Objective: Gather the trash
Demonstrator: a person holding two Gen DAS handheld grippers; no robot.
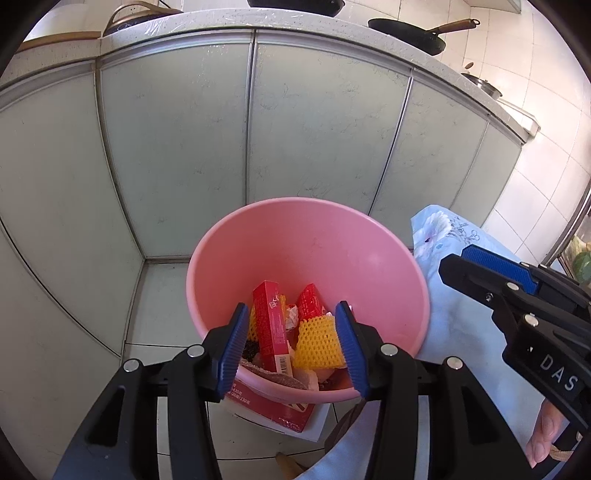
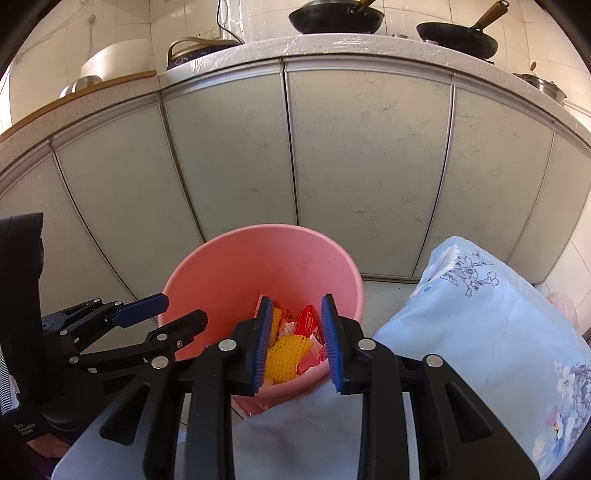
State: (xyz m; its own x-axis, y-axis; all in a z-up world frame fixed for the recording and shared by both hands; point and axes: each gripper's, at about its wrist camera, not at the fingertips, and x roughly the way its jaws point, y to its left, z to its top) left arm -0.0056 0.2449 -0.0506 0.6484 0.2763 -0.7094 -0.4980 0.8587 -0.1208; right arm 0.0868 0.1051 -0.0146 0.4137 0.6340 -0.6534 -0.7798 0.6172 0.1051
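Observation:
A pink bin (image 1: 314, 236) (image 2: 258, 258) stands on the floor in front of the cabinets. Inside it lie a red carton (image 1: 269, 325), a red packet (image 1: 310, 299) (image 2: 308, 321), yellow foam netting (image 1: 319, 343) (image 2: 288, 354) and crumpled paper (image 1: 291, 317). My left gripper (image 1: 291, 314) (image 2: 181, 308) hangs over the bin's near rim, open, with nothing between its blue pads. My right gripper (image 2: 295, 306) (image 1: 476, 266) is also over the near rim, to the right of the left one. It is open and empty too.
Pale green cabinet doors (image 1: 177, 147) close off the space behind the bin, with woks (image 2: 332, 16) on the counter above. A person's leg in blue floral cloth (image 2: 480, 325) is right of the bin. A red and white box (image 1: 277, 410) lies on the floor under the bin's near edge.

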